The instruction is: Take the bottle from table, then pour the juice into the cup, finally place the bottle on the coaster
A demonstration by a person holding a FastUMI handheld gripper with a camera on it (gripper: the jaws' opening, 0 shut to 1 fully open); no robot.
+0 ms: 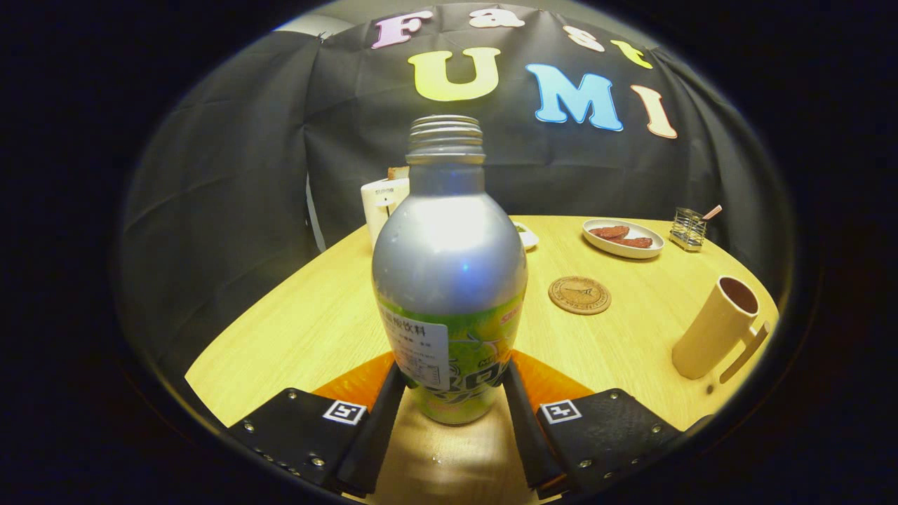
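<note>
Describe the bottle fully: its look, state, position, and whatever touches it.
The bottle looks like silvery metal with rounded shoulders, a narrow threaded neck and no cap on. A green printed band with a white sticker wraps its lower body. It stands upright on the wooden table, between the fingers of the gripper, whose jaws press its lower sides from left and right. The coaster and the cup lie off to its right, apart from it.

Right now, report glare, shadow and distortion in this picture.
Gripper view: bright glare washes the bottle's silver shoulder; fisheye bends the table edge and tilts the cup; the bottle casts a shadow toward the camera, between the gripper's jaws, which press its base.
</note>
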